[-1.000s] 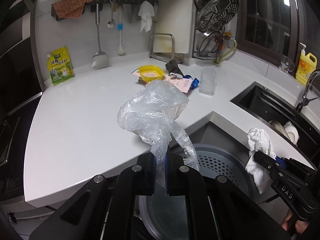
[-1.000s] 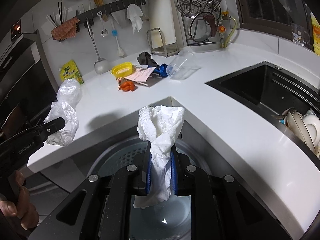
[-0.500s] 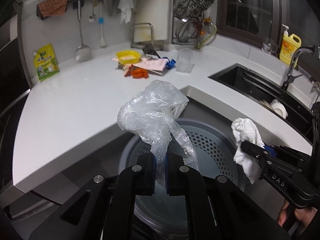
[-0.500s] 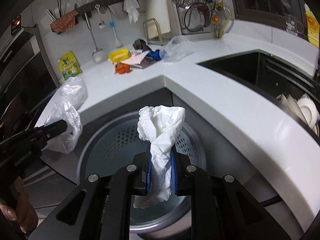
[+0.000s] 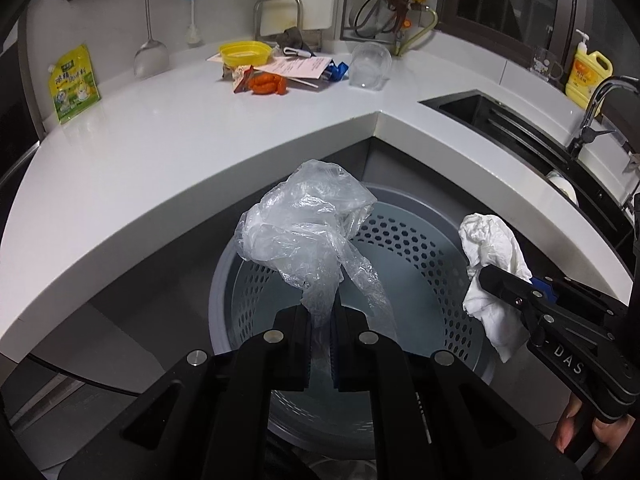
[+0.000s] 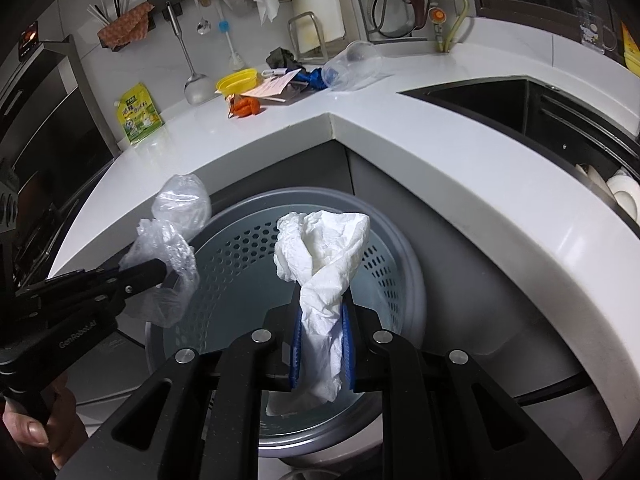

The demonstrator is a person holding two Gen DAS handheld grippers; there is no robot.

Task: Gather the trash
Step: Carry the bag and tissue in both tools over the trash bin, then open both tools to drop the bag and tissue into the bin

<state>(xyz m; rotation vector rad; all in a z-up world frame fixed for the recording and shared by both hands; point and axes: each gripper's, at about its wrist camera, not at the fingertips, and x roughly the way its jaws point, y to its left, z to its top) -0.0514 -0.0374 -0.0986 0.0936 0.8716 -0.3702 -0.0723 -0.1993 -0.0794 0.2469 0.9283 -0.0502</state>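
Observation:
My left gripper (image 5: 320,312) is shut on a crumpled clear plastic bag (image 5: 304,224), which hangs over the grey perforated bin (image 5: 404,248) below the counter corner. A twisted white paper towel (image 6: 320,256) is pinched in my right gripper (image 6: 322,308), also above the bin (image 6: 248,256). In the left wrist view the right gripper (image 5: 496,280) and the towel (image 5: 492,252) show at the right. The right wrist view has the left gripper (image 6: 156,270) and the bag (image 6: 168,248) at the left.
On the white counter (image 5: 160,136) lie orange scraps (image 5: 266,84), a pink paper (image 5: 296,66), a yellow bowl (image 5: 244,51), a clear plastic cup (image 5: 370,66) and a green-yellow pouch (image 5: 74,84). A dark sink (image 5: 520,128) with dishes is at the right.
Both grippers have sunk from counter height down towards the bin, each still holding its item. The bin fills more of both views now, and the counter has moved up and away.

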